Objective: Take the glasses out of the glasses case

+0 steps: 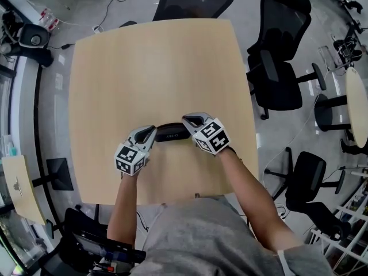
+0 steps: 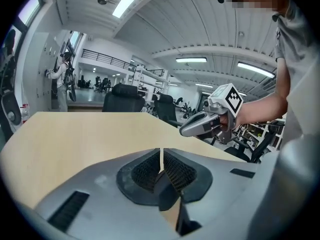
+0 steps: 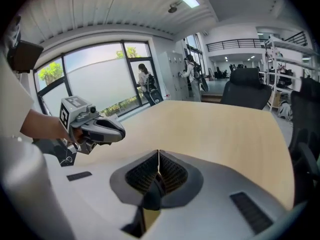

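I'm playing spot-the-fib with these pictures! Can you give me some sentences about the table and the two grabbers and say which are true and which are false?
1. The dark glasses case lies on the table, between the left gripper and the right gripper. True.
2. The left gripper's jaws are wide open. False: they are together, with nothing between them.
3. A pair of glasses lies out on the table. False: no glasses show there, only the case.
4. The right gripper's jaws are together. True.
5. The table top is black. False: it is light wood.
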